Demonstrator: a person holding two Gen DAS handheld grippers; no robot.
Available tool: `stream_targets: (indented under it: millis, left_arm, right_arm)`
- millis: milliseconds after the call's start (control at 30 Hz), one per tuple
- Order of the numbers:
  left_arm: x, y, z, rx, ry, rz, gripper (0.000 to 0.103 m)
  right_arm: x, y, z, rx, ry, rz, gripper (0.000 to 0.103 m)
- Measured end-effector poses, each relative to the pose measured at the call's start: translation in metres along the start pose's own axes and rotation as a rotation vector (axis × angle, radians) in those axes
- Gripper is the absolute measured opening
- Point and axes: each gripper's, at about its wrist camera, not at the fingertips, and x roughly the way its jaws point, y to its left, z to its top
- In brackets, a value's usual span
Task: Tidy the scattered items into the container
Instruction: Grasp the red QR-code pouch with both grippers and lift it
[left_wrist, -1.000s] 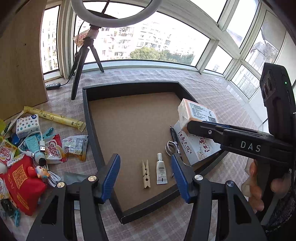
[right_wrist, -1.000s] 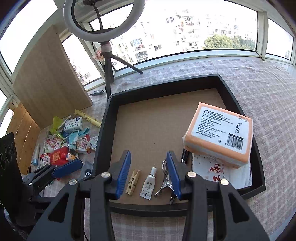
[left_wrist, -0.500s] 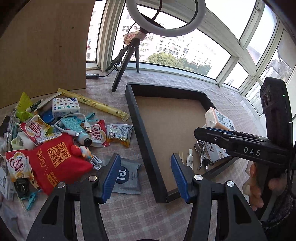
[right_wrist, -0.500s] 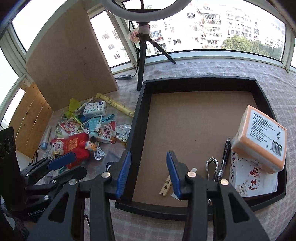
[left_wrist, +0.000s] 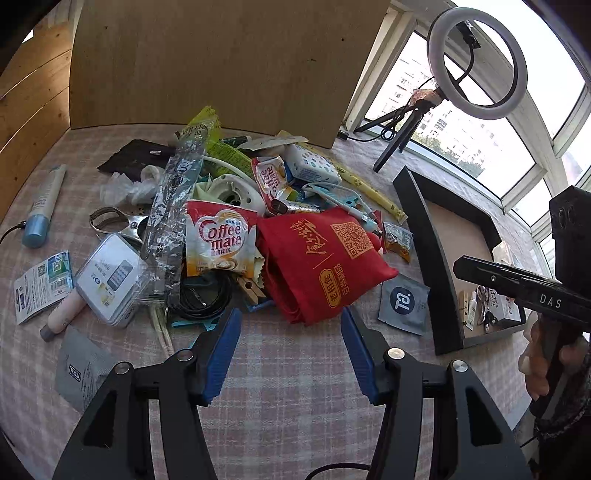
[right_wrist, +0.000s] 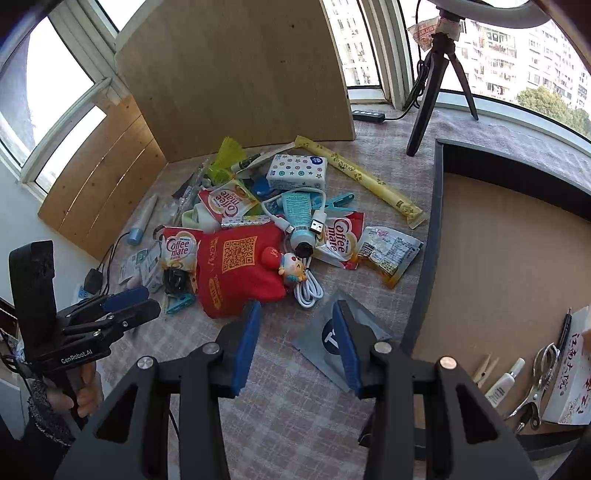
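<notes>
Left gripper (left_wrist: 290, 349): swung off the black container (left_wrist: 424, 236), now hung over the red pouch (left_wrist: 325, 254) at the near edge of the pile.
Right gripper (right_wrist: 293, 339): carried leftward from the container's near wall, now held above the grey sachet (right_wrist: 332, 332) on the surface (right_wrist: 288, 398).
Container: shifted to the right edge of both views.

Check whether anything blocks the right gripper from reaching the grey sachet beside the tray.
Nothing visible does. The right gripper hangs open just above the grey sachet, which lies flat and alone on the cloth, apart from the red bag and the tray.
</notes>
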Motion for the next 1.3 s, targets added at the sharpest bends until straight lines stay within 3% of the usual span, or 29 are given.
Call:
stream_targets:
  millis: [367,733,900,1000,1133,1300]
  left_arm:
    - [0.034,-0.011,0.006,0.035,0.064,-0.072,0.053]
    - [0.066,-0.014,0.018,0.033,0.094,-0.084,0.053]
    - [0.08,-0.011,0.02,0.013,0.121,-0.135,0.053]
    - [0.08,-0.014,0.018,0.004,0.119,-0.146,0.049]
    - [0.066,-0.022,0.013,0.037,0.1,-0.123,0.035]
    - [0.035,-0.029,0.006,0.056,0.052,-0.108,0.029]
  right_arm:
    - [0.061,0.032,0.015,-0.054,0.11,0.068,0.038]
    - [0.085,0.025,0.035,-0.092,0.172,0.08,0.038]
    - [0.096,0.021,0.036,-0.086,0.183,0.113,0.039]
    - [0.095,0.019,0.033,-0.056,0.171,0.15,0.038]
    - [0.084,0.023,0.022,-0.039,0.146,0.184,0.035]
    - [0.067,0.025,0.015,0.012,0.115,0.256,0.033]
